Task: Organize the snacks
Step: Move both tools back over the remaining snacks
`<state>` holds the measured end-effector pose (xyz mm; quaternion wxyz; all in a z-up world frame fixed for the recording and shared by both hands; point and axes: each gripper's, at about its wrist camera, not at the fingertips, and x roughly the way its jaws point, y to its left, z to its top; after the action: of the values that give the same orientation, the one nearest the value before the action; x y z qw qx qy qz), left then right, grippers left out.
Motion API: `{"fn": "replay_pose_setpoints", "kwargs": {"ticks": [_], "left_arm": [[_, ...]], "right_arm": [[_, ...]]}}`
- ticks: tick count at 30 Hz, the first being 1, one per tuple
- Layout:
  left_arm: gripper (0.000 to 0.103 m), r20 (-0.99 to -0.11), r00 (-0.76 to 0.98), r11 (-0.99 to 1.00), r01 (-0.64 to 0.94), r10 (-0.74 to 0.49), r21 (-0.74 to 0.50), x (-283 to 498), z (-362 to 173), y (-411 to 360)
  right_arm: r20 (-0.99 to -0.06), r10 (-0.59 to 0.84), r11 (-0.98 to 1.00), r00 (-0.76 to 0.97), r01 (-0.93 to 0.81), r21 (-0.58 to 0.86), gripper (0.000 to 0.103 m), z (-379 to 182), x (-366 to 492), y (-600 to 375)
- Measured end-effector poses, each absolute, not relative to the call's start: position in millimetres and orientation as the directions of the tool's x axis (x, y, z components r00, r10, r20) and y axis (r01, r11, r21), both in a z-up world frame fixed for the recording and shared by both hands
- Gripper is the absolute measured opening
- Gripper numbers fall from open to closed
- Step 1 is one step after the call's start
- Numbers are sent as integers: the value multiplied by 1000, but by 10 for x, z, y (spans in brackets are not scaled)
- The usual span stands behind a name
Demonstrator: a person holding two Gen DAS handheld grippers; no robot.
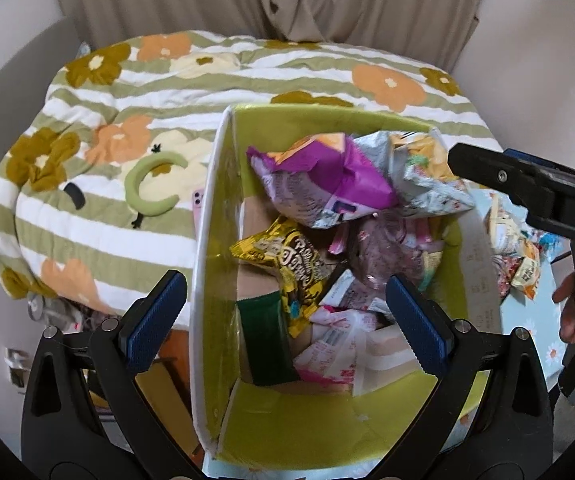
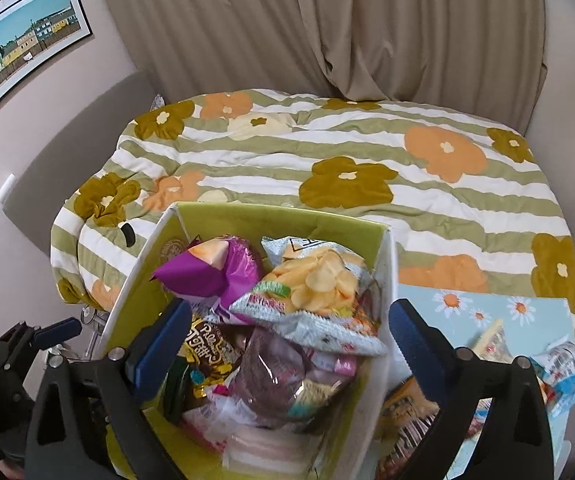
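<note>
Item: lime-green cardboard box with white rim (image 2: 383,304), part-filled: purple crinkled snack bag (image 2: 211,276) and pale blue crisp bag printed with yellow crisps (image 2: 319,292) on top.

My right gripper (image 2: 291,336) hangs over the box, fingers wide apart, nothing between the blue pads.

My left gripper (image 1: 287,320) likewise: fingers spread, straddling the box's left wall, empty.

Outstanding: loose snack packets (image 2: 499,344) on the pale blue daisy-print bench (image 2: 467,300), right of the box. I judge my right fingers nearer; the next reach goes rightward.
</note>
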<state>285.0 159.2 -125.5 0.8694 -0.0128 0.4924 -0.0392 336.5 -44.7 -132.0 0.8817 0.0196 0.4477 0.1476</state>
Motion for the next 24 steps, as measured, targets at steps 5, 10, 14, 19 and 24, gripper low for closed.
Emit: {"fn": "replay_pose_setpoints", "kwargs": {"ticks": [5, 10, 14, 19, 24], "left_arm": [[99, -830, 542, 989, 127, -133, -76, 2812, -1076, 1400], [99, -814, 549, 975, 201, -191, -94, 2792, -968, 1113], [99, -804, 550, 964, 244, -226, -104, 2764, -907, 812], [99, -798, 552, 954, 285, -240, -90, 2717, -860, 365], [99, -799, 548, 945, 317, -249, -77, 2722, -865, -200]], "right_arm": [[-770, 223, 973, 597, -190, 133, 98, -1083, 3118, -657], [-757, 151, 988, 635, -113, 103, 98, -884, 2868, -975], [-752, 90, 996, 653, -41, 84, 98, -791, 2662, -1321], [-752, 18, 998, 659, 37, 56, 98, -790, 2444, -1824], [-771, -8, 997, 637, 69, 46, 98, -908, 2281, -2383]]}}
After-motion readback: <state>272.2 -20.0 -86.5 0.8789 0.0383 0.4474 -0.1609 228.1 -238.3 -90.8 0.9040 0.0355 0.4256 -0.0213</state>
